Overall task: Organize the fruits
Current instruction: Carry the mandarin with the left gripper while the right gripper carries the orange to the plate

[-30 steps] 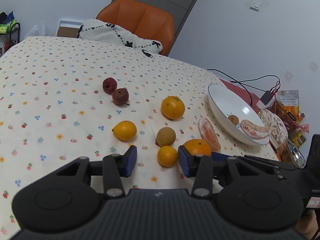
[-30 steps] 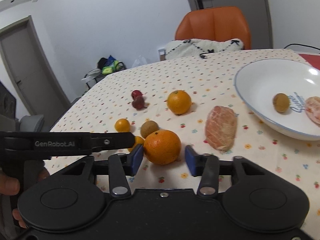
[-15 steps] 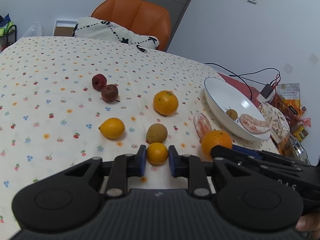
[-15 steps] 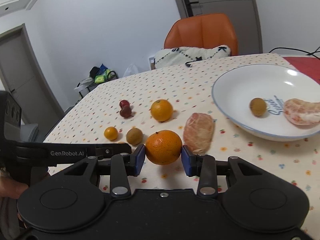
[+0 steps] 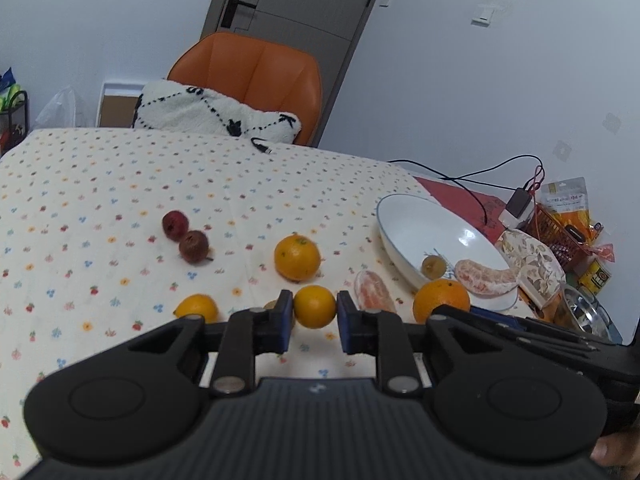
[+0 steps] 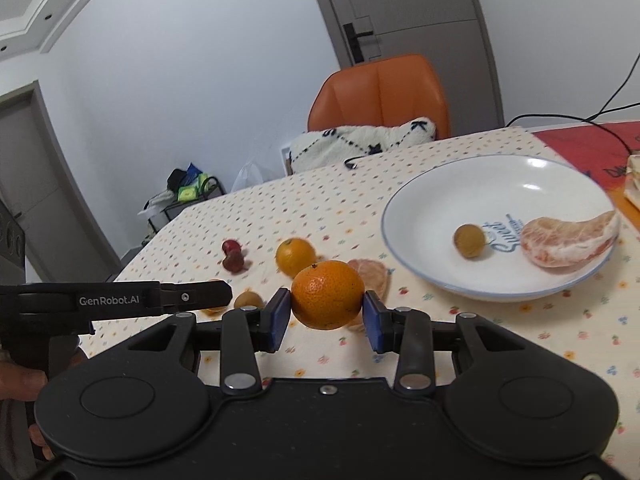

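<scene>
Left gripper [image 5: 313,320], black with blue pads, clamped tight on a small round yellow-orange citrus [image 5: 315,306], lifted clear of the cream tablecloth dotted with small coloured flowers [image 5: 100,184]. Right gripper [image 6: 325,318], same build, closed part-way around a larger round orange mandarin with a dark stem spot [image 6: 327,294], both pads pressing its sides, also raised off the cloth.

Still lying on the cloth, toward its near edge and left of the plate: a peeled pinkish grapefruit segment [image 5: 374,292] just beside the plate's near rim; a medium round orange [image 5: 297,257] a little farther back; a small brown longan-like fruit [image 6: 248,300], mostly hidden behind the left pad in the left wrist view; a small yellow-orange citrus [image 5: 197,307] toward the left; two dark red wrinkled round fruits [image 5: 185,237] touching each other, farther back and left.

White shallow ceramic plate with a thin blue rim and blue lettering [image 6: 452,184] near the right edge of the cloth, holding a second small brown round fruit [image 6: 469,240] and a curved peeled pink grapefruit segment [image 6: 568,240], the two apart.

Beyond the far edge: orange padded chair [image 5: 256,76] with a white fluffy cushion stitched in black [image 5: 212,112]. Black cable end [image 5: 262,146] on the far edge. Red mat [image 6: 592,148], patterned pouch [image 5: 532,256] and snack packets [image 5: 568,200] past the plate on the right.
</scene>
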Motion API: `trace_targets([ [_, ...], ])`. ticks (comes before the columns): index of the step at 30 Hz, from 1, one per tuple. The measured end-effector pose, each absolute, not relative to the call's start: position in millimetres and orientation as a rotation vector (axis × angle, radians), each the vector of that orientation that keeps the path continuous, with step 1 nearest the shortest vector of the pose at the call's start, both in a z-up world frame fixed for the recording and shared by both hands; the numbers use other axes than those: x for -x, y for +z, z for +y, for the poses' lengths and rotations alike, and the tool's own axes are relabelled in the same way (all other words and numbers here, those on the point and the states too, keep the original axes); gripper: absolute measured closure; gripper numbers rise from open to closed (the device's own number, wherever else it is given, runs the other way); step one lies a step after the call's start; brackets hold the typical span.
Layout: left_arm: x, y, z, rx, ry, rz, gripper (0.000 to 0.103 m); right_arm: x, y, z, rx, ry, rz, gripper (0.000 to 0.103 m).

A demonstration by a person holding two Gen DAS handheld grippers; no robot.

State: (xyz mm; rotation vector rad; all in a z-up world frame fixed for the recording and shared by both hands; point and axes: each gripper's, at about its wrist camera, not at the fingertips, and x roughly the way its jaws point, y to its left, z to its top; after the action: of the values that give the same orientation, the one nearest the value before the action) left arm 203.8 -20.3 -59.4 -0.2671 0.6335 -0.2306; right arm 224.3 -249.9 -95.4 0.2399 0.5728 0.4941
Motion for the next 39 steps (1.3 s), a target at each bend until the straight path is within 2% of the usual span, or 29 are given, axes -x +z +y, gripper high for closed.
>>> trace_targets([
  [18,-223,-37,-85,0.221,-0.348,0.594,0.082,-221,-85,-302,-0.252,0.352,0.500,0.066],
  [39,-277,-52,-136,0.187,-0.384,0.649,0.081,-243,-98,-325,-0.255,0.221,0.506,0.066],
])
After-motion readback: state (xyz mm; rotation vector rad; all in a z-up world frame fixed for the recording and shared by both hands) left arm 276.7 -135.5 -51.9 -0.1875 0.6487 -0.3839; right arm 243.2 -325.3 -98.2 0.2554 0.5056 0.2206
